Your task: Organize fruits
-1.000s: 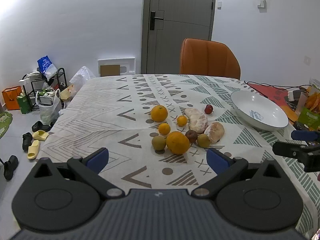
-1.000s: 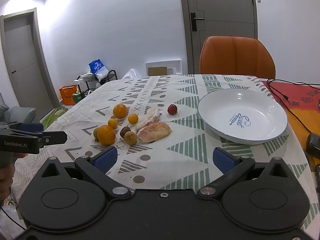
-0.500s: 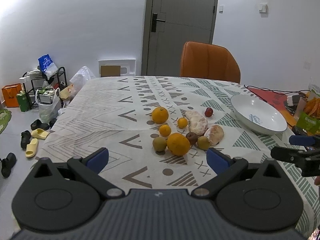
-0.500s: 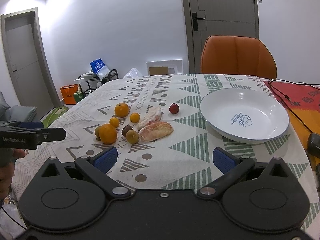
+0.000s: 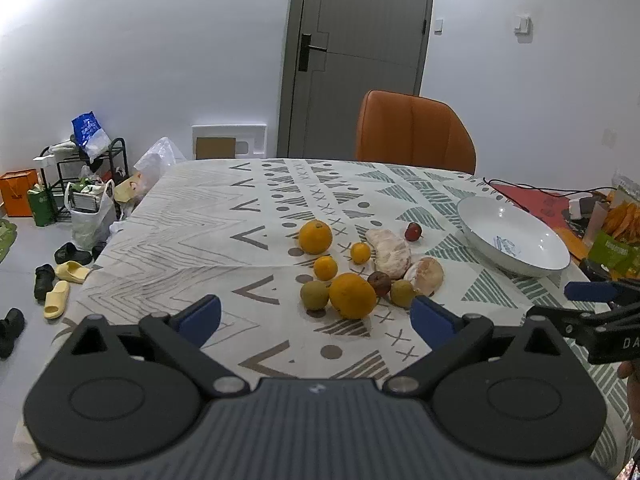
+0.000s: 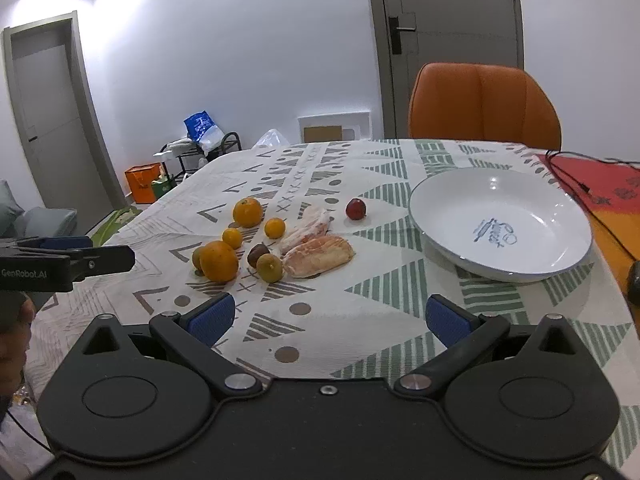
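Both grippers, left (image 5: 316, 318) and right (image 6: 328, 318), hung empty with jaws apart; best was approaching the nearest large round orange (image 5: 352, 295) squarely, then carrying it to the empty white ceramic bowl (image 6: 436, 236).

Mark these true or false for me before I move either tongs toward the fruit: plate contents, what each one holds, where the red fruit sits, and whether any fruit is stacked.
1. The white plate already holds fruit. False: it is bare, and all the fruit lies on the tablecloth.
2. The left tongs are open and hold nothing. True.
3. The right tongs are shut on an orange. False: they are open and hold nothing.
4. The small red fruit lies apart from the cluster, nearest the plate. True.
5. The two peeled pomelo pieces lie side by side. True.
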{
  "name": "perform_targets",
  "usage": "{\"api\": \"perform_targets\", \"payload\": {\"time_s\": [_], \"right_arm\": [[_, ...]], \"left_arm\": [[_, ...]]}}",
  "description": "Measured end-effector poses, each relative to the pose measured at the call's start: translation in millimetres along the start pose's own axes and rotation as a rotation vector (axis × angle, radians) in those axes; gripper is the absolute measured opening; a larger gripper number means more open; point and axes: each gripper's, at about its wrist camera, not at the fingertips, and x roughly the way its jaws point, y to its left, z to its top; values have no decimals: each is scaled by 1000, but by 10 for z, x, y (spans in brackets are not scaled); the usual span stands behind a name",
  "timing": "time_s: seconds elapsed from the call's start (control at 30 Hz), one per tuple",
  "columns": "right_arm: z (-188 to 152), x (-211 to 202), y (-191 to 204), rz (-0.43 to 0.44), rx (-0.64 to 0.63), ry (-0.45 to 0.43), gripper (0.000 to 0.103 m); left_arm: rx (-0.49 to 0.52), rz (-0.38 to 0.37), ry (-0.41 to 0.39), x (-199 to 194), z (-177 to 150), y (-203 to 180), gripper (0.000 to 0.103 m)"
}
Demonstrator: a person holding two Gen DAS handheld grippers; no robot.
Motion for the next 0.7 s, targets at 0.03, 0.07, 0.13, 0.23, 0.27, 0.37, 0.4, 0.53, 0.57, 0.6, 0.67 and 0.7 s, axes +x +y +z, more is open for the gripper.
{"api": "perform_targets", "payload": {"time_s": [0.03, 0.07, 0.13, 0.23, 0.27, 0.37, 0.4, 0.53, 0.57, 0.6, 0.67, 0.7], "right_arm": [[3, 13, -8, 9, 7, 2, 103], [5, 27, -14, 17, 12, 3, 103], [5, 55, -25, 26, 21, 4, 103], [3, 104, -41, 35, 28, 9, 103], [3, 128, -48, 37, 31, 13, 103], [5, 192, -59, 42, 28, 17, 103], [10, 215, -68, 41, 26, 19, 103], [18, 307, -96, 39, 24, 23, 103], [21, 335, -102, 39, 24, 25, 103], [25, 359, -108, 38, 23, 28, 103], [33, 410, -117, 38, 20, 31, 103], [37, 435, -123, 39, 18, 34, 103]], "left_arm": [[3, 1, -4, 2, 0, -6, 101], [7, 2, -9, 9, -3, -16, 100], [13, -2, -14, 34, -6, -30, 97], [12, -10, -8, 90, -8, -43, 94], [14, -12, -6, 110, -10, -50, 91], [32, -10, -11, 164, -21, -96, 89], [43, -6, -11, 187, -23, -118, 89], [51, -18, 3, 285, -25, -160, 83], [49, -22, 9, 316, -25, -168, 80], [48, -24, 13, 343, -26, -170, 78], [45, -28, 29, 409, -25, -174, 70], [41, -32, 40, 448, -23, -174, 66]]}}
